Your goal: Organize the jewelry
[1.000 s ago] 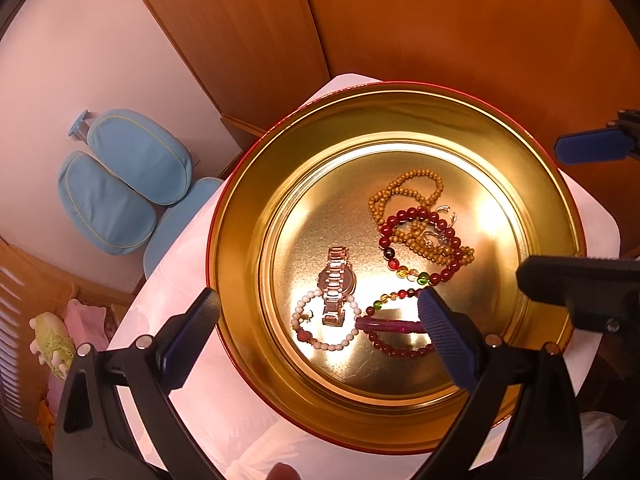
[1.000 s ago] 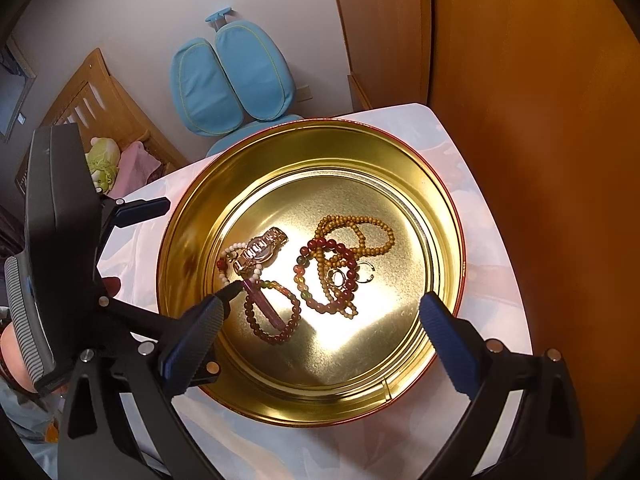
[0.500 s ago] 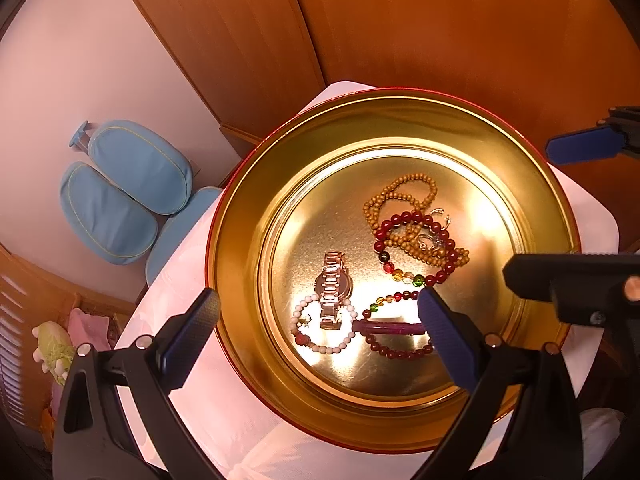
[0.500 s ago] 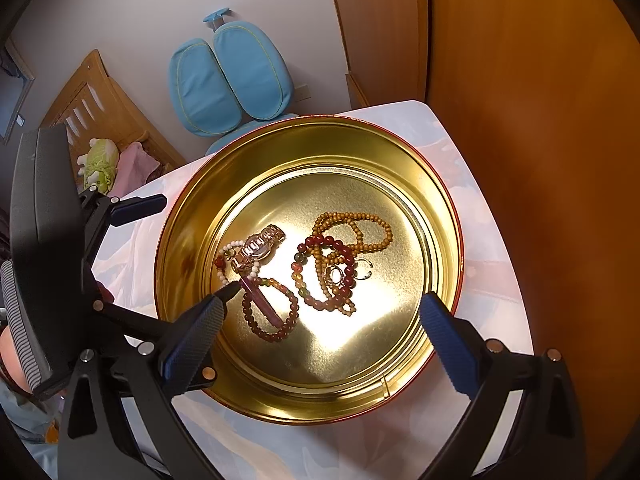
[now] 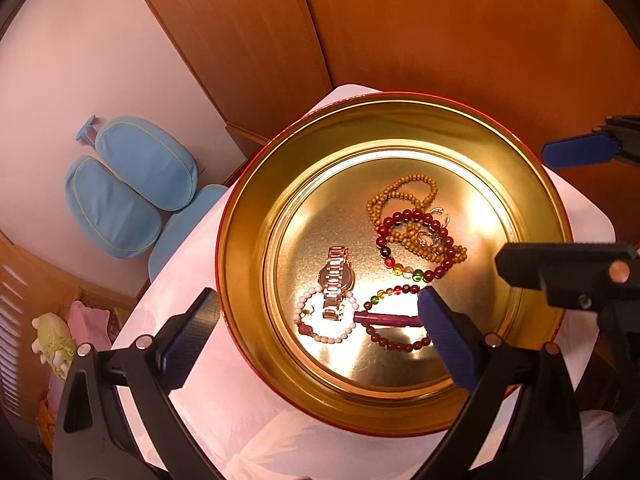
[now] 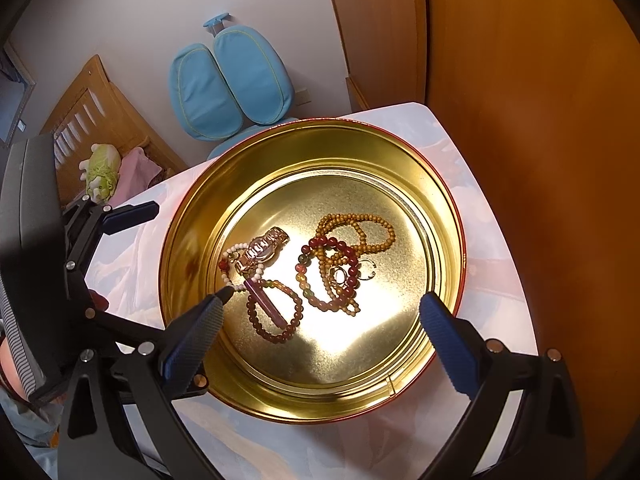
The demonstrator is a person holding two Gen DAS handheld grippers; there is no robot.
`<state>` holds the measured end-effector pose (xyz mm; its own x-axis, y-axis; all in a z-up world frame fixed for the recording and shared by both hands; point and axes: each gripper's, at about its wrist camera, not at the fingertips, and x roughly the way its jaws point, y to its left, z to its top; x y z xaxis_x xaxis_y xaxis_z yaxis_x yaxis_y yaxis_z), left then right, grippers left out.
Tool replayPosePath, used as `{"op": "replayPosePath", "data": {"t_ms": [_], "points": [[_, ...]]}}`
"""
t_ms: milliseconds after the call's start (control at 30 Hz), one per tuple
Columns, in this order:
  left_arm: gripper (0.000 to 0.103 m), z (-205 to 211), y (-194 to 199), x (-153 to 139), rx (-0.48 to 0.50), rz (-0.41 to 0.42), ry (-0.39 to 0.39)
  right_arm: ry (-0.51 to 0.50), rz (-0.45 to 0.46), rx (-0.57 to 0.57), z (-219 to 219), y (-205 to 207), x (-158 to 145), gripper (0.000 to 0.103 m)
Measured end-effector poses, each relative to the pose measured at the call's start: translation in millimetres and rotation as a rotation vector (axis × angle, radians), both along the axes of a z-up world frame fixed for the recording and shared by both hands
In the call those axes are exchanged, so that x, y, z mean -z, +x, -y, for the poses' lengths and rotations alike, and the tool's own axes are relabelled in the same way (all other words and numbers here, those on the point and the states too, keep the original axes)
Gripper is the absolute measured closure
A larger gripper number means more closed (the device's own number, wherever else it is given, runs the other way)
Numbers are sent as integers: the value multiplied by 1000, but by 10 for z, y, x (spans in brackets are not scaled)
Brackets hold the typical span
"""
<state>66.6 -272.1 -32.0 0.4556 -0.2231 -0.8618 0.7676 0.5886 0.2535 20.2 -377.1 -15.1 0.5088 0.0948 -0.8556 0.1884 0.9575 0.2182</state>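
Lying heaped at the far right of the gold tin (image 5: 248, 240): brown bead strand (image 5: 404, 200), dark red bracelet (image 5: 416, 240), small silver pieces too tangled to identify. Nearer left: watch (image 5: 336, 280), white bracelet (image 5: 326, 316), purple bar (image 5: 384, 319) partly hidden behind the left gripper (image 5: 316, 340). Both that and the right gripper (image 6: 320, 332) spread wide, holding and touching nothing.

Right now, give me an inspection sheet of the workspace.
Surface: small table under a pale cloth.
Job's things: round gold tin holds a metal-band watch lying across a white bead bracelet, a purple stick across a dark red bead bracelet, and a big red bead bracelet tangled with a tan bead strand and a small metal ring.
Clutter: nothing seen.
Grippers: left gripper open, above the tin's near-left rim; right gripper open, above the tin; neither holds anything.
Cables: nothing seen.
Surroundings: blue chair, wooden wardrobe, plush toy.
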Motion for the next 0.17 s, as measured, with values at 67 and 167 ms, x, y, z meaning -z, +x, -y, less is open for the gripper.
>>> {"op": "replayPosePath", "data": {"t_ms": [67,167], "points": [[7,-61,-35,-47,-23,16,-10,3,25,6,-3,-25,-28,4],[7,-187,-98,-189,-71,36,-57,15,94,19,-20,-84,-124,4]]}}
